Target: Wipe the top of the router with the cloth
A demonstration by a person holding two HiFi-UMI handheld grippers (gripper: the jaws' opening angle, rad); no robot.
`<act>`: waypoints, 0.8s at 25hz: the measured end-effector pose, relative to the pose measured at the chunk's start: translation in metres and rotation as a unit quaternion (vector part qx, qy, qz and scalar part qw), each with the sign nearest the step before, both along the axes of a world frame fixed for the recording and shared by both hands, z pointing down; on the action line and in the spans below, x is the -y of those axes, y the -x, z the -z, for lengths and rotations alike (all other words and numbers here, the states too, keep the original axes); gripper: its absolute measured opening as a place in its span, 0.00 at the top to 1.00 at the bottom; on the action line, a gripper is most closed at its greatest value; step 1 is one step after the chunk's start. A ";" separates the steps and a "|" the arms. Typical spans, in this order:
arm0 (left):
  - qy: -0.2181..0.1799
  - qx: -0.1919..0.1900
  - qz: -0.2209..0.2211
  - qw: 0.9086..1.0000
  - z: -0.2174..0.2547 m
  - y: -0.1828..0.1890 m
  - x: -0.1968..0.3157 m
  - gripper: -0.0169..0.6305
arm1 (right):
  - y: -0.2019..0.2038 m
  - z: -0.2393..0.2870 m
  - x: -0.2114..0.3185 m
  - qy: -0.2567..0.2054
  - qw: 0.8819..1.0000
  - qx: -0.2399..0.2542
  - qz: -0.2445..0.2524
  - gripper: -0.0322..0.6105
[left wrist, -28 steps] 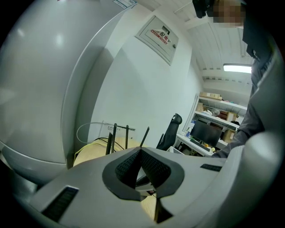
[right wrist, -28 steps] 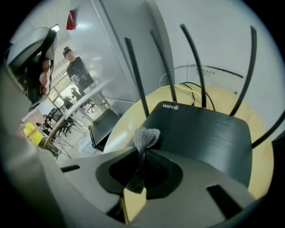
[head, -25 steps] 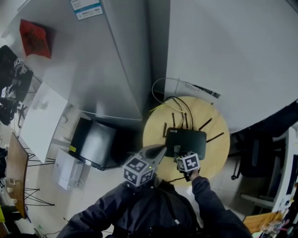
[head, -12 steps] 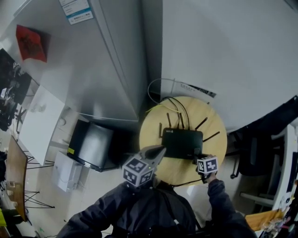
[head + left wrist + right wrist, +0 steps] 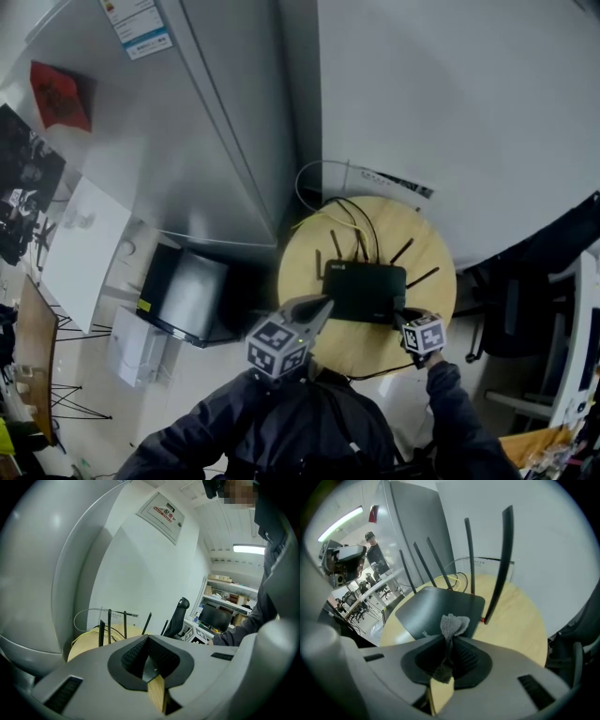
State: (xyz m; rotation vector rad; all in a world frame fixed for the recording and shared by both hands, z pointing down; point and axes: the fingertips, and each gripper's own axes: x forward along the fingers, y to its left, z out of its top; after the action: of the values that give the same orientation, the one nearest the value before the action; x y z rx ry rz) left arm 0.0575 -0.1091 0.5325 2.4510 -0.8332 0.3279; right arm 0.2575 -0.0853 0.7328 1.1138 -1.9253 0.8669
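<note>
Right gripper (image 5: 450, 638) pinches fuzzy grey cloth (image 5: 453, 623) near flat black router (image 5: 433, 605) (left gripper (image 5: 148, 641) closed).

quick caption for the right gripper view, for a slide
Right gripper shut on a grey cloth, facing the black router on a round wooden table.
</note>
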 end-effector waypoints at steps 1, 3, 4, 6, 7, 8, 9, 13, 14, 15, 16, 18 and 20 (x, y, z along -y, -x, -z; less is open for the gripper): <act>0.000 0.001 0.002 1.000 0.000 0.000 0.000 0.97 | -0.010 0.001 0.003 -0.004 1.000 -0.004 -0.001 0.84; 0.000 0.003 0.007 1.000 0.000 0.000 0.001 0.97 | -0.029 -0.003 0.010 -0.003 1.000 -0.017 0.004 0.84; 0.000 0.004 0.010 1.000 0.000 -0.001 0.001 0.97 | -0.037 -0.007 0.012 0.000 1.000 -0.024 0.012 0.84; 0.001 0.005 0.015 1.000 0.000 -0.002 0.002 0.97 | -0.050 -0.016 0.017 0.007 0.998 -0.041 0.038 0.84; 0.002 0.005 0.018 1.000 0.000 -0.004 0.003 0.97 | -0.055 -0.020 0.020 0.008 0.997 -0.051 0.054 0.84; 0.002 0.005 0.020 1.000 0.000 -0.005 0.003 0.97 | -0.059 -0.024 0.023 0.010 0.996 -0.061 0.071 0.84; 0.003 0.006 0.022 1.000 0.000 -0.007 0.003 0.97 | -0.062 -0.029 0.026 0.012 0.994 -0.071 0.088 0.84; 0.007 0.009 0.030 0.999 -0.002 -0.012 0.003 0.97 | -0.060 -0.046 0.035 0.017 0.984 -0.087 0.152 0.84; 0.007 0.011 0.032 0.999 -0.003 -0.013 0.004 0.97 | -0.057 -0.048 0.036 0.016 0.982 -0.091 0.168 0.84; 0.006 0.012 0.035 0.999 -0.003 -0.013 0.005 0.97 | -0.054 -0.050 0.038 0.015 0.978 -0.097 0.184 0.84; 0.006 0.013 0.038 0.999 -0.003 -0.012 0.005 0.97 | -0.052 -0.052 0.039 0.013 0.974 -0.105 0.201 0.84; 0.008 0.013 0.040 0.999 -0.003 -0.012 0.005 0.97 | -0.051 -0.056 0.036 0.011 0.963 -0.124 0.241 0.84; 0.009 0.016 0.040 0.999 -0.004 -0.011 0.003 0.97 | -0.049 -0.058 0.030 0.011 0.952 -0.133 0.276 0.84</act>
State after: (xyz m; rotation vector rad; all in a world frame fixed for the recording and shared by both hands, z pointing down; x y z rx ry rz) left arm 0.0686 -0.1125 0.5367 2.3946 -0.9340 0.3445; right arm 0.3062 -0.1152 0.7906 0.5853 -1.8486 0.4035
